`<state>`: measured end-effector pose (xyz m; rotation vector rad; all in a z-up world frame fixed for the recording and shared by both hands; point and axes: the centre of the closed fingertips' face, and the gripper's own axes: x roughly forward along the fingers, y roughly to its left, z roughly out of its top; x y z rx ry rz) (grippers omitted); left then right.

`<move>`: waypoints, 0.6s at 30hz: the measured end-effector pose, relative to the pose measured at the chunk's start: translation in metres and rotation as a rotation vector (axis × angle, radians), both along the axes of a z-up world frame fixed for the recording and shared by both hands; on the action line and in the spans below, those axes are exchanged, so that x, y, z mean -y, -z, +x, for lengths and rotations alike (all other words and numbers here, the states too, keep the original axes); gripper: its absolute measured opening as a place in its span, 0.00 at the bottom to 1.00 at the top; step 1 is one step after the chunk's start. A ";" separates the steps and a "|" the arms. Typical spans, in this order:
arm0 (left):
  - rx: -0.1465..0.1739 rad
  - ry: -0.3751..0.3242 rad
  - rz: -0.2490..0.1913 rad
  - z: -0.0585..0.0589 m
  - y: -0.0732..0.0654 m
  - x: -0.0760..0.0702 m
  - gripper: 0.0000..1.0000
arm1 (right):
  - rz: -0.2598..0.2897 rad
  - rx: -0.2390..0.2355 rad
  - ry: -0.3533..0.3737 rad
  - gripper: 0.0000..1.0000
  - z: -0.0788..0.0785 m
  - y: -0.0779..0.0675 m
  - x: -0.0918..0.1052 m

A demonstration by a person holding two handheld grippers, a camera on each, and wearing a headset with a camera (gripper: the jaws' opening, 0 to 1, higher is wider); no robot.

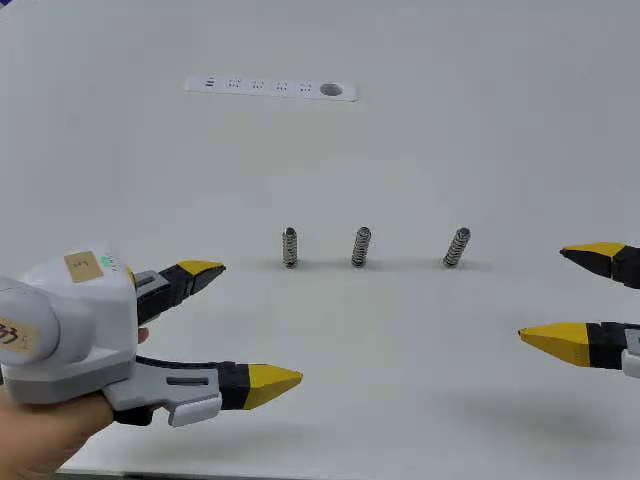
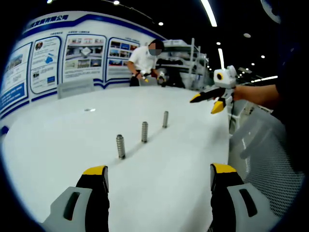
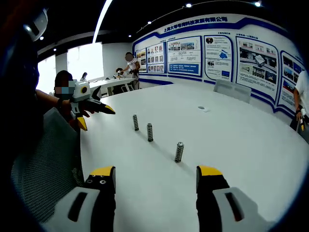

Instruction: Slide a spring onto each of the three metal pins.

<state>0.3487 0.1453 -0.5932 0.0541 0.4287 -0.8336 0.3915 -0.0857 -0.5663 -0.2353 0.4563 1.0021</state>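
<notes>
The yellow-tipped left tongs stand spread wide over the white desk, facing three upright spring-wrapped metal pins in a row.

What seem posters line the blue-trimmed wall.

I count three short upright metal pins, each wearing a grey coil spring, so three springs too: left pin, middle pin, right pin. One long white power strip lies on one white table. My own yellow-tipped grey grippers number two: left gripper, right gripper
</notes>
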 end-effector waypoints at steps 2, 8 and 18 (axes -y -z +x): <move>0.001 0.000 -0.001 0.000 0.000 0.000 0.88 | -0.002 0.002 0.004 0.69 0.000 0.000 0.001; -0.002 0.004 0.002 0.000 0.000 0.001 0.88 | -0.006 -0.002 0.016 0.68 -0.002 0.002 0.004; -0.003 0.005 0.000 0.002 0.000 0.001 0.88 | -0.006 -0.004 0.037 0.68 -0.003 0.000 0.009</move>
